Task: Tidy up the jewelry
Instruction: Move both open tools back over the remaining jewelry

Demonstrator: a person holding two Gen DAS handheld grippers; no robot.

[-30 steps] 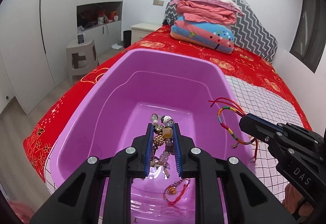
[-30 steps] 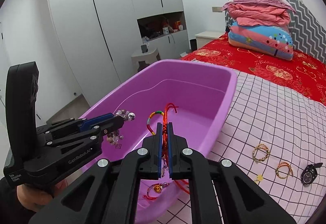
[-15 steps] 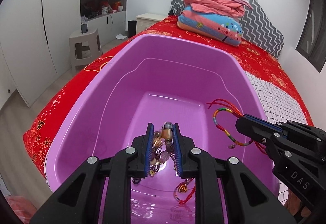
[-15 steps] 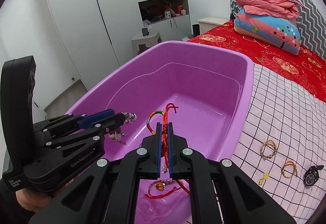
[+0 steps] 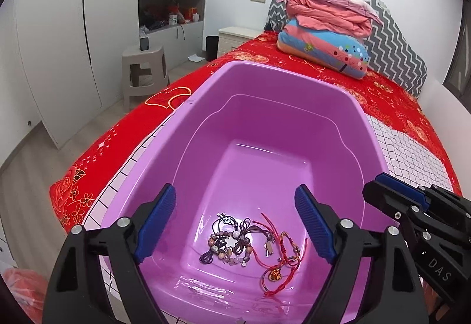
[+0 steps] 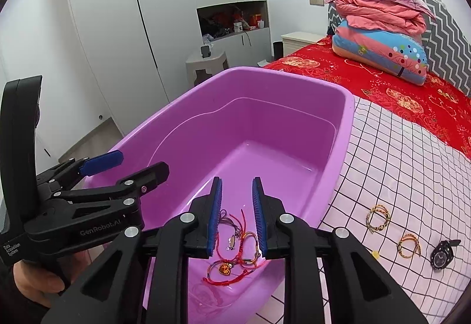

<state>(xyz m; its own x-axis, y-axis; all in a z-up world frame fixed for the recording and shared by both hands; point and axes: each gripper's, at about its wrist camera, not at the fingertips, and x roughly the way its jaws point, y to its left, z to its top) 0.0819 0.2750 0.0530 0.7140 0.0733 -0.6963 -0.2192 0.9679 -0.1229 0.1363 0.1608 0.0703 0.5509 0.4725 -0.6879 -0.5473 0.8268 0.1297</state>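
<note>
A purple plastic tub (image 5: 347, 94) (image 6: 348, 106) stands on the bed. On its floor lie a beaded charm bracelet (image 5: 228, 244) and red string bracelets with a gold heart charm (image 5: 276, 260) (image 6: 232, 260). My left gripper (image 5: 235, 221) (image 6: 129, 168) is open wide and empty above the tub's near end. My right gripper (image 6: 235, 215) (image 5: 379, 191) is open and empty over the same end, its jaws a smaller gap apart. Two woven bracelets (image 6: 378, 216) (image 6: 409, 244) and a black watch (image 6: 443, 252) lie on the checked cloth to the right of the tub.
The checked cloth (image 6: 406, 171) covers a red bedspread (image 5: 382, 94). Folded quilts and a pillow (image 5: 326, 38) sit at the bed's head. A grey stool (image 5: 145, 74) and white wardrobes (image 5: 73, 29) stand on the left, beyond the bed's edge.
Both grippers have opened. The beaded bracelet left the left jaws and the red string bracelet left the right jaws; both now lie on the tub floor.
</note>
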